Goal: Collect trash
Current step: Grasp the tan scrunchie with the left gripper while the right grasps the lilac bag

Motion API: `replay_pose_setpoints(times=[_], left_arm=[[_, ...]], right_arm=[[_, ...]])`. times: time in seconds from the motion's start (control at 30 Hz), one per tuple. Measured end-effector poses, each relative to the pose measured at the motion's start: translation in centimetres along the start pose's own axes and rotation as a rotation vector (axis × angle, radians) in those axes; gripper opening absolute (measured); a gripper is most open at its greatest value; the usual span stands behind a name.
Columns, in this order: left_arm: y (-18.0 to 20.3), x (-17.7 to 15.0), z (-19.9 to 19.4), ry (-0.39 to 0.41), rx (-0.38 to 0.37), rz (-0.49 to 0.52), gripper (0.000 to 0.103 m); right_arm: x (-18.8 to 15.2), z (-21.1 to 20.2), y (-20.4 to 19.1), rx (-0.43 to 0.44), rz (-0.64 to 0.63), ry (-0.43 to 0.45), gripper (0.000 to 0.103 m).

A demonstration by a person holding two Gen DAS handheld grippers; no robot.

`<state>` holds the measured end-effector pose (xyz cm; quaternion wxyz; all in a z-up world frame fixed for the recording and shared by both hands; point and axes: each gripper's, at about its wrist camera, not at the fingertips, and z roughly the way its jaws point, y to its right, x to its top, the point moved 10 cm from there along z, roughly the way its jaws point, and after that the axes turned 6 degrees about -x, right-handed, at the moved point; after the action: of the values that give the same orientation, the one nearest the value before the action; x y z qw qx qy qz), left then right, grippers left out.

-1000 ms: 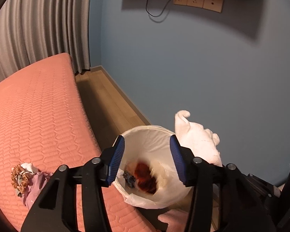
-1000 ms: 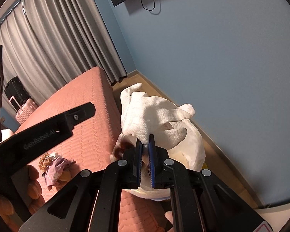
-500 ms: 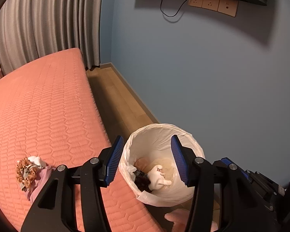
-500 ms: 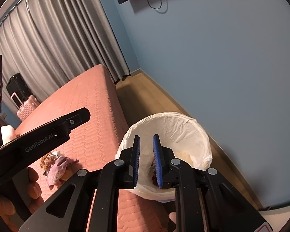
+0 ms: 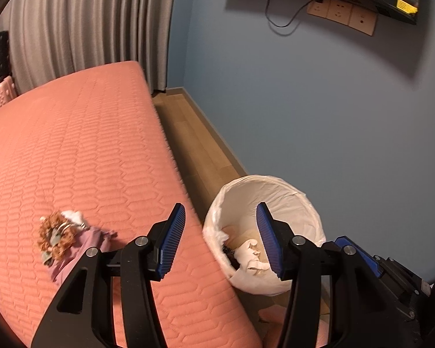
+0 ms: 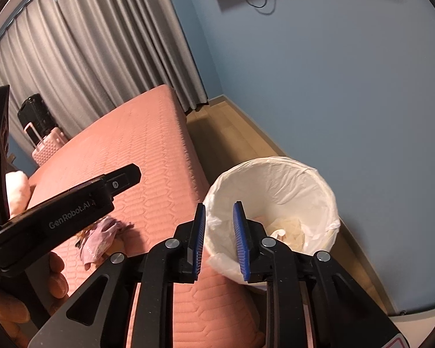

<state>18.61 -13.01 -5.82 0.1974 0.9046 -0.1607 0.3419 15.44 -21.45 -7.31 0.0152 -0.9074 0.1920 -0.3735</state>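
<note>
A: What lies near the bin?
B: A doll lies on the bed, left of the bin. The left gripper hangs over the bed edge, jaws apart, nothing between them.
A: And the right gripper?
B: Its jaws have just been opening and are empty, above the bin rim.
A: The trash?
B: A crumpled white cloth is inside the bin, on the white liner. The bin stands on the wood floor, between bed and blue wall.

Black tongs with ribbed blue pads, silver screws, white "GenRobot.AI" lettering.
</note>
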Motion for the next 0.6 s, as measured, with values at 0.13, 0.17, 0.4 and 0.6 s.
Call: replay_pose_setpoints(times=[0.13, 0.17, 0.4, 0.6], left_arm=[[-2.4, -1.0, -0.7, -0.004, 0.028, -0.046, 0.057], [-3.0, -1.3, -0.9, -0.003, 0.035, -0.053, 0.058], [-8.2, -2.8, -2.5, -0.002, 0.094, -0.131, 0.06], [-13.3, -3.9, -3.7, 0.002, 0.149, -0.215, 0.061]], right_arm=[[-0.7, 0.0, -1.7, 0.017, -0.028, -0.011, 0.024], [-0.9, 0.0, -2.3, 0.022, -0.036, -0.015, 0.024], [-2.1, 0.2, -5.9, 0.056, -0.089, -0.036, 0.03], [-3.5, 0.7, -9.1, 0.101, -0.118, -0.069, 0.032]])
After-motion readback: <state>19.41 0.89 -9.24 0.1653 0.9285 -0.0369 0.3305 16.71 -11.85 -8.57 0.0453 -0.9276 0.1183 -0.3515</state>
